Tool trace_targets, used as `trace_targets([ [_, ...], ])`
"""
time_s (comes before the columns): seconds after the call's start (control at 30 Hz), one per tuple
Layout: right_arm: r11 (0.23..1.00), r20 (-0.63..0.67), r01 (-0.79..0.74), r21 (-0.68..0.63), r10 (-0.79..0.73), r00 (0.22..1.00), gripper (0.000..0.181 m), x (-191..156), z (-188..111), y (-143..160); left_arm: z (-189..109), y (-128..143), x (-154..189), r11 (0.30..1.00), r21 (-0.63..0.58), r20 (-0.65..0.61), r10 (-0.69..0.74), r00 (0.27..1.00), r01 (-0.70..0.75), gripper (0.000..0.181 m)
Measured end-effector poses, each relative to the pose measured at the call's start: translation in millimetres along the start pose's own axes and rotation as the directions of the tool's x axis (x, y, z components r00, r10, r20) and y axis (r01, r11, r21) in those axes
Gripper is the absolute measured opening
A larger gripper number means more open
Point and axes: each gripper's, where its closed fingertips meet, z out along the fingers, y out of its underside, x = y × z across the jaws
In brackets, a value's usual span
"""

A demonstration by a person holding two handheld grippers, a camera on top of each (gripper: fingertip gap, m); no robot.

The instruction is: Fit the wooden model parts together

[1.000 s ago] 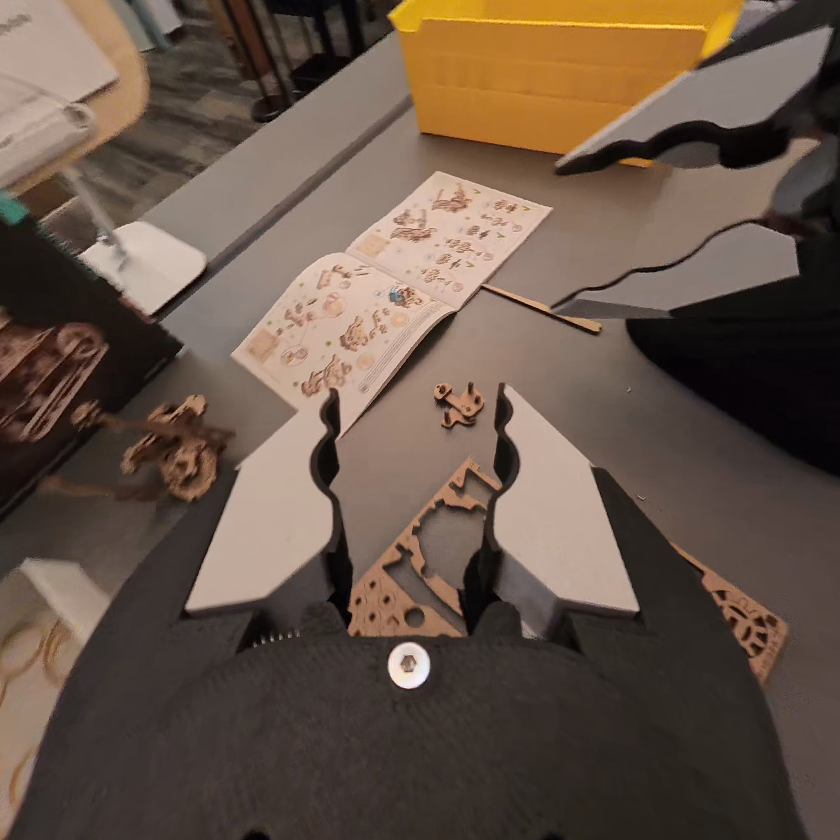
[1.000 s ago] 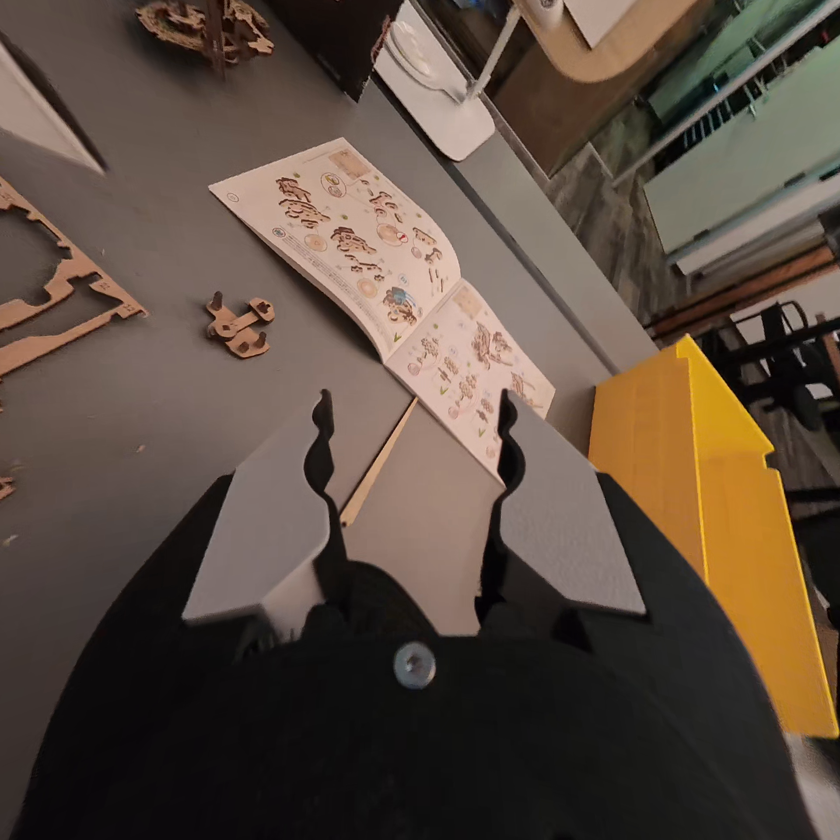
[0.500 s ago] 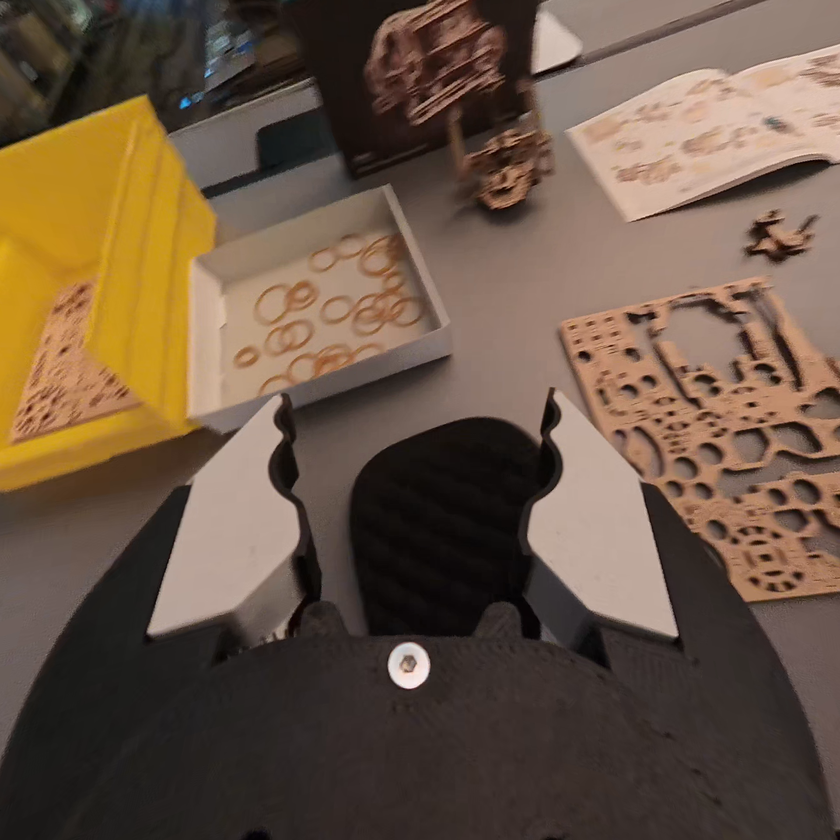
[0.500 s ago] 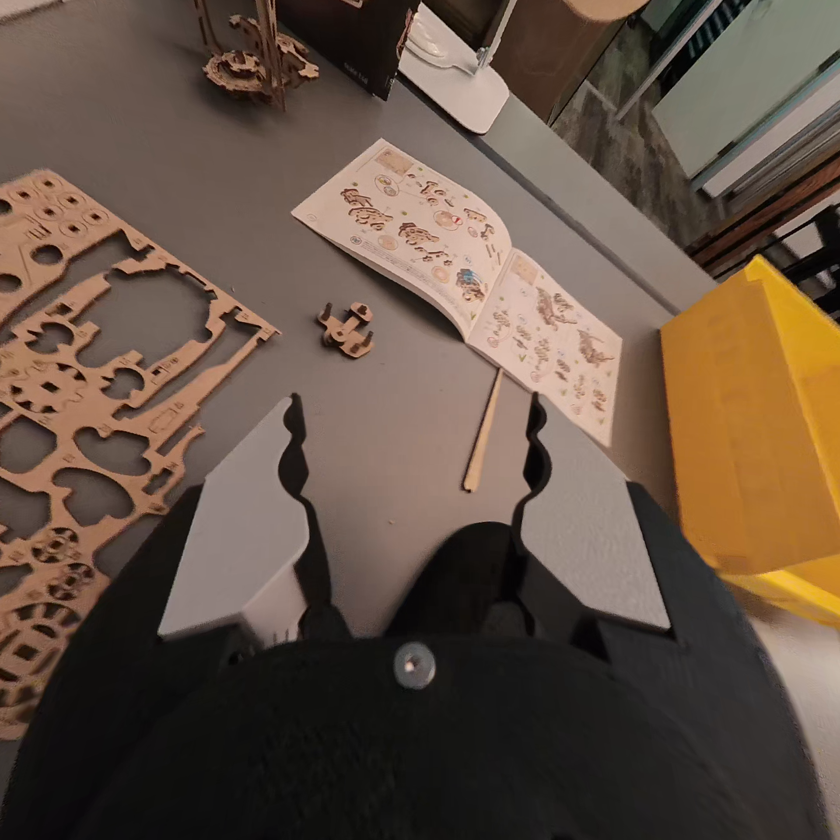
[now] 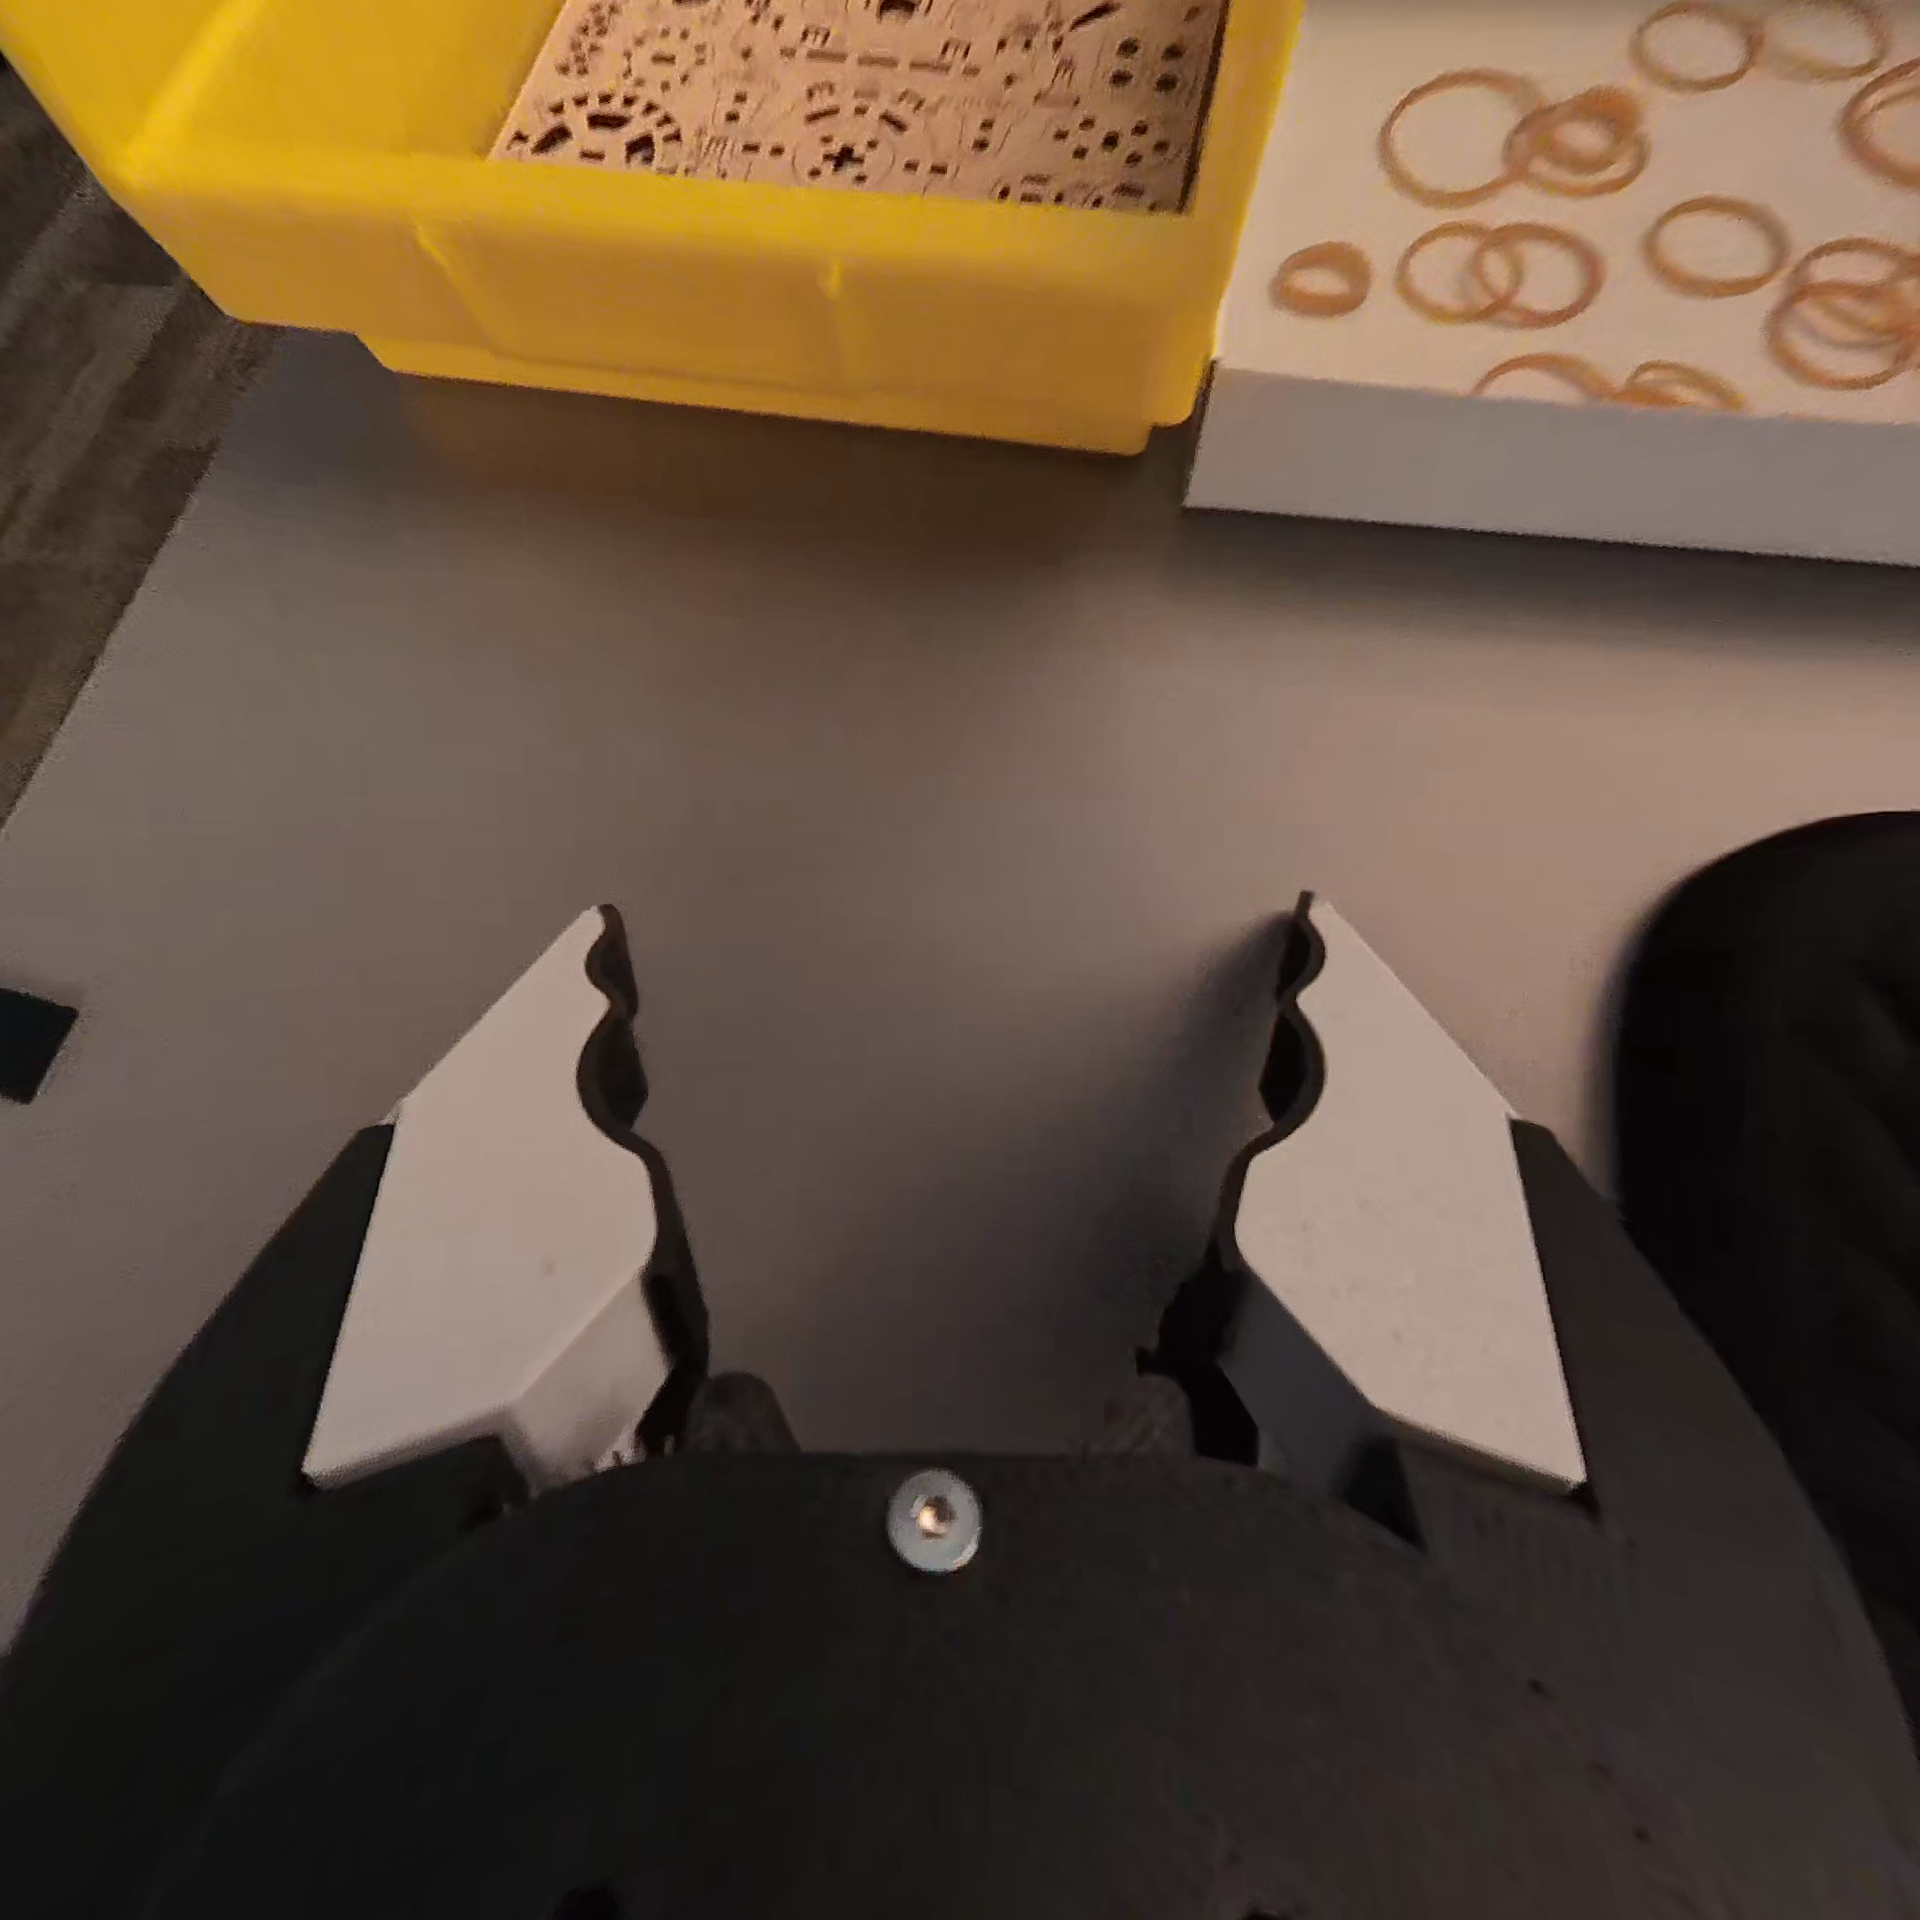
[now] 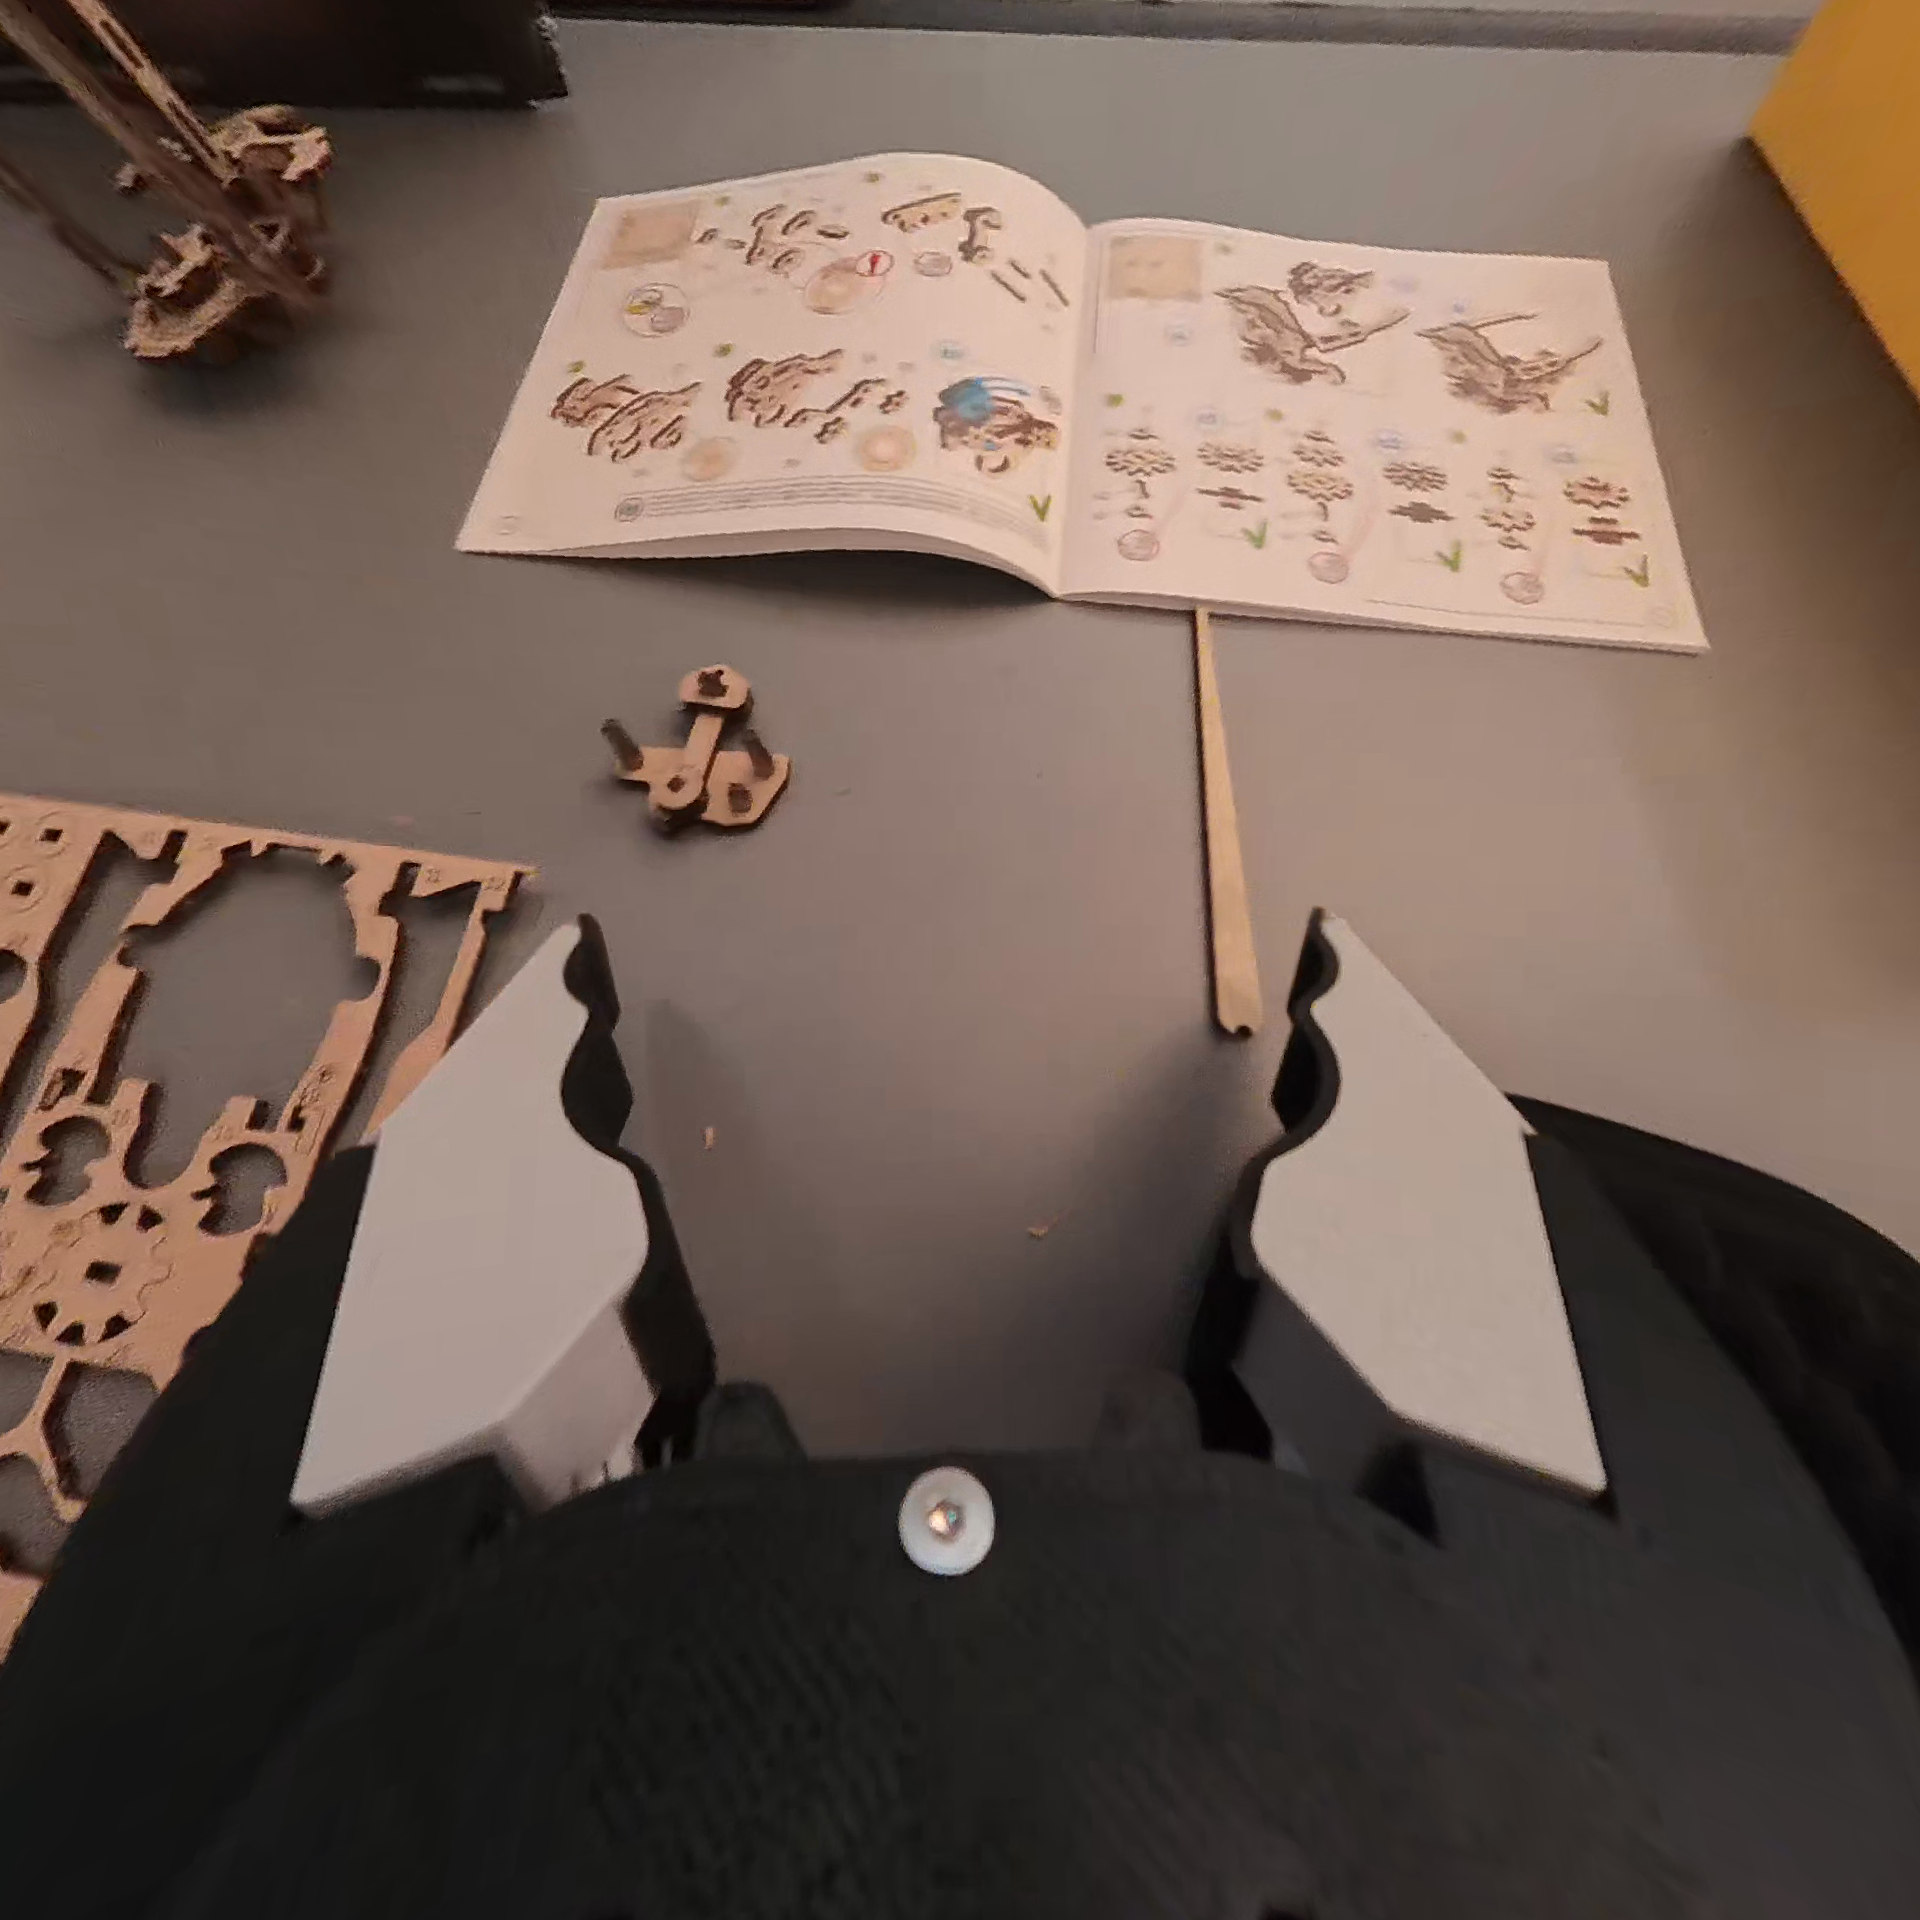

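Note:
In the right wrist view a small wooden sub-assembly lies on the grey table ahead of my right gripper, which is open and empty. A punched wooden sheet lies at the left, partly under the left finger. A thin wooden stick lies just ahead of the right finger. A partly built wooden model stands far left. My left gripper is open and empty over bare table, facing a yellow bin that holds another wooden sheet.
An open instruction booklet lies beyond the sub-assembly. A white tray of rubber bands sits right of the yellow bin. A second yellow bin is at far right. The table's left edge drops to the floor.
My left gripper swung left, from the wooden sheet and booklet to the yellow bin and white tray. My right gripper turned to face the booklet squarely. Both jaws opened wider.

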Motion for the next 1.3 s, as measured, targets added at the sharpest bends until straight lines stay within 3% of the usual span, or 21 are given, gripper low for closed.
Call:
trace_targets([
  [0.17, 0.999, 0.040, -0.022, -0.028, 0.023, 0.999, 0.127, -14.7, 9.7, 4.0, 12.6, -8.4, 0.5, 1.000, -0.012, -0.016, -0.008, 1.000, 0.008, 0.122],
  [0.23, 0.995, 0.007, 0.004, -0.096, -0.004, 1.000, 0.129, -11.4, 14.7, 14.5, 15.8, -8.3, 2.6, 0.999, -0.027, -0.048, -0.027, 0.998, 0.025, 0.122],
  [1.3, 0.994, -0.026, -0.009, -0.112, 0.006, 1.000, 0.133, 8.2, -0.4, 21.9, 14.3, -8.0, 4.1, 1.000, -0.024, -0.052, -0.020, 0.998, 0.019, 0.122],
])
